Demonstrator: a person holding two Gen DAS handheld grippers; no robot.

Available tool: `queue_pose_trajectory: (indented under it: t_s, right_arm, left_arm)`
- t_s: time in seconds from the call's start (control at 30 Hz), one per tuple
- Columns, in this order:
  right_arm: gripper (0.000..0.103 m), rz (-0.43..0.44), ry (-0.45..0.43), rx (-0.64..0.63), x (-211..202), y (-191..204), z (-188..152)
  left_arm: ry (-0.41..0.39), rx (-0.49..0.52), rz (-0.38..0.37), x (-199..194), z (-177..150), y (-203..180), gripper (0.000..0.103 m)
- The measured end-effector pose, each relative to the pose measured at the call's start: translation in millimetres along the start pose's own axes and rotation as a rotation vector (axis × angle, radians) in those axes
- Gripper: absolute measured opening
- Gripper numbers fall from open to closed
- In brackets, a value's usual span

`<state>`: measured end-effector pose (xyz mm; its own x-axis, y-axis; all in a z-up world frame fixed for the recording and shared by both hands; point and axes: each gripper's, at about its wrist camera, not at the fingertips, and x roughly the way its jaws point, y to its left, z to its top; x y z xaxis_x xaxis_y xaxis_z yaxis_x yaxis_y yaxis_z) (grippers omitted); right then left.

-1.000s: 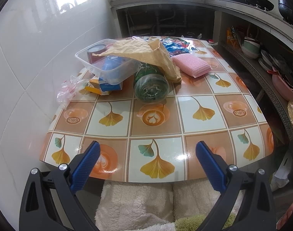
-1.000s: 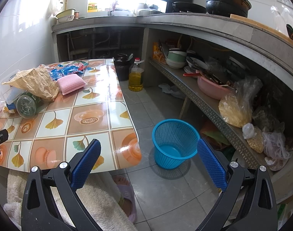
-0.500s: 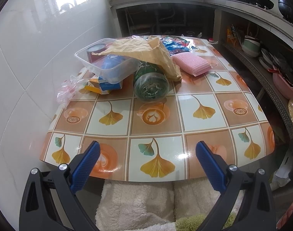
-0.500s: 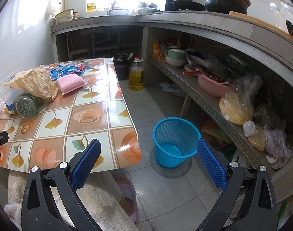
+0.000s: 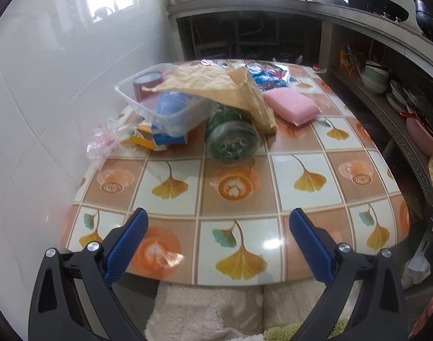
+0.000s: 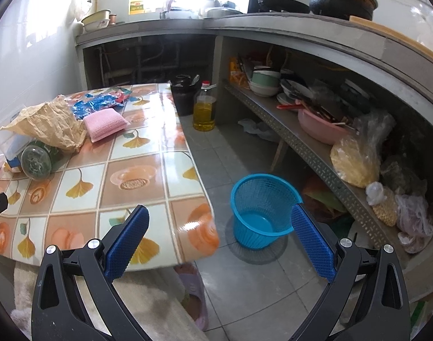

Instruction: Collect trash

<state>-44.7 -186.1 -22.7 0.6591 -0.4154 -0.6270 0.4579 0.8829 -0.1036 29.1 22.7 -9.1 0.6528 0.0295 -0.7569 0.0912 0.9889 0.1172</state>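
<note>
Trash sat in a heap at far-left of the bench point(image 5: 307, 170), by the wall: crumpled brown paper bag point(image 5: 216, 85) draped over clear plastic tub point(image 5: 148, 96) and green bottle point(image 5: 230, 139) lying on its side, w/ pink sponge point(image 5: 290, 105) just beside, blue wrapper point(image 5: 267, 76) behind, clear plastic wrap point(image 5: 102, 142) at left edge. Your left tool point(image 5: 216, 241) was wide open, empty, over near bench edge, well apart from the heap. Your right tool point(image 6: 216, 241) was also wide open, holding nothing, w/ blue basket point(image 6: 262, 207) on floor right of bench.
</note>
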Motion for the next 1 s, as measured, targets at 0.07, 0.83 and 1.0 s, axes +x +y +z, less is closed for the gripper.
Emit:
queue_pose_trajectory:
  t_s: [0.07,0.83,1.0]
  right_arm:
    - [0.096,0.026,0.009,-0.002,6.8,4.3,11.2]
    - [0.096,0.380,0.057,-0.068,70.5,91.0,112.1]
    - [0.096,0.400,0.059,-0.086,85.6,98.4,125.0]
  left_arm:
    - [-0.008,0.000,0.005,1.7,4.2,3.3,0.097]
    - [-0.263,0.118,-0.304,3.3,102.4,42.9,0.097]
    - [-0.145,0.156,-0.295,42.0,134.7,34.7,0.097]
